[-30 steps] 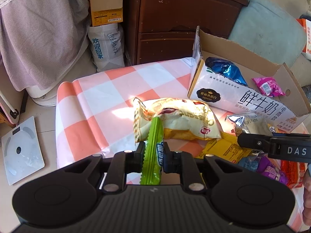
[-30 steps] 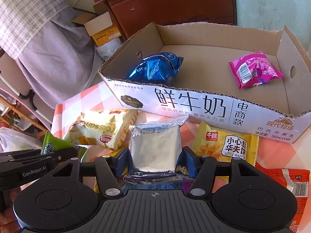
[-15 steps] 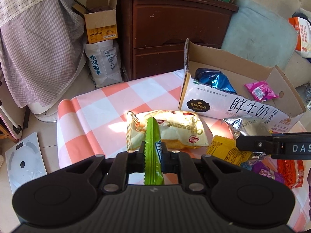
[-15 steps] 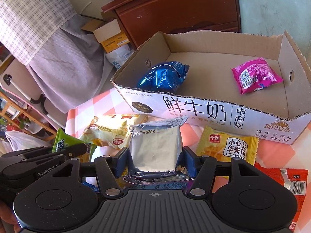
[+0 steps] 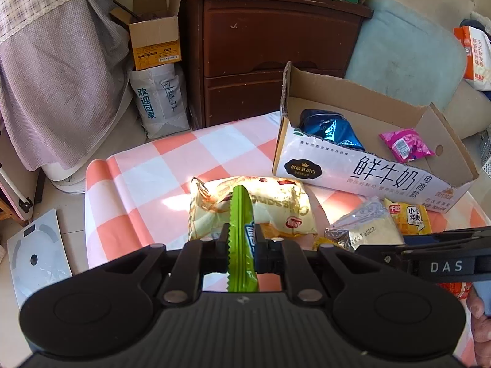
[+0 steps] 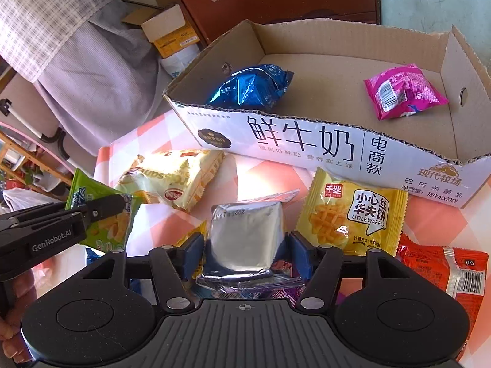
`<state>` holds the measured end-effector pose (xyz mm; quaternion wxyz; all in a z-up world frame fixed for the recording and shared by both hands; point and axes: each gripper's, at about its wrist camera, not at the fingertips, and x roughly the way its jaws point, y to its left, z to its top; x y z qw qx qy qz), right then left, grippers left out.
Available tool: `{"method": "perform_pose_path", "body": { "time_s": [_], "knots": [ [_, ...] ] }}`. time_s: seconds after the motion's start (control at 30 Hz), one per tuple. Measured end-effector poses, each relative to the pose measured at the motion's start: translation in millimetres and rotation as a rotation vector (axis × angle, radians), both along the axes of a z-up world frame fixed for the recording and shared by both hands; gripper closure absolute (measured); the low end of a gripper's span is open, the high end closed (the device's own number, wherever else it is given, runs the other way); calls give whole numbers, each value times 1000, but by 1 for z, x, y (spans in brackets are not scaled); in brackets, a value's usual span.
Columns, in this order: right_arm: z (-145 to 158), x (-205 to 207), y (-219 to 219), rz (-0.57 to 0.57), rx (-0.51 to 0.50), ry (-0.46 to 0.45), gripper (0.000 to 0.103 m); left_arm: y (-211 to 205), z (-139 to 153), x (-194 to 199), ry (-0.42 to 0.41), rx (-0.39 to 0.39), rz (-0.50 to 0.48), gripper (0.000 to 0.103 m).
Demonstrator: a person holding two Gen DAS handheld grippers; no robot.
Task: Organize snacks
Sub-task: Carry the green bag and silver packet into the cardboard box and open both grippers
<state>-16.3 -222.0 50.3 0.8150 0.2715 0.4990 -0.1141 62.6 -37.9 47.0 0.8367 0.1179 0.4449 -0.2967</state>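
My left gripper [image 5: 241,236] is shut on a narrow green snack packet [image 5: 241,214], held edge-on above a pale croissant bag [image 5: 251,208] on the checked cloth. In the right wrist view the same green packet [image 6: 101,220] shows at the left. My right gripper [image 6: 245,242] holds a silver foil packet [image 6: 245,230] between its blue pads, and its jaws are opening slightly. Behind stands an open cardboard box [image 6: 307,144] containing a blue packet [image 6: 251,87] and a pink packet [image 6: 402,92].
A yellow waffle packet [image 6: 353,214] and a red packet [image 6: 445,270] lie in front of the box. More wrappers lie under the right gripper. A dark wooden dresser [image 5: 276,46] and a small carton [image 5: 153,43] stand beyond the table's far edge.
Both grippers have tipped up a little, bringing more of the box and dresser into view. Each packet stays between its fingers.
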Motion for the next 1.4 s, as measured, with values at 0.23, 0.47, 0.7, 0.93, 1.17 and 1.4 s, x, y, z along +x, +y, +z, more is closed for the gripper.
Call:
{"method": "perform_pose_path", "body": {
  "time_s": [0.23,0.47,0.7,0.93,1.17,1.4],
  "knots": [
    [-6,0,-17,-118,102,2,41,-1,0,1,0,4,7,93],
    [-4,6,-16,-155,60,-2,33,-4,1,0,0,4,9,93],
    [-9,18,1,-83,-32,15,31,-6,-1,-1,0,18,14,92],
    [-9,25,16,-11,-151,25,44,-14,7,-4,-44,15,20,93],
    [24,14,14,4,-172,-81,44,-17,26,-3,-119,-12,24,93],
    [47,7,13,6,-185,-155,44,-21,42,-2,-145,-54,34,93]
  ]
}}
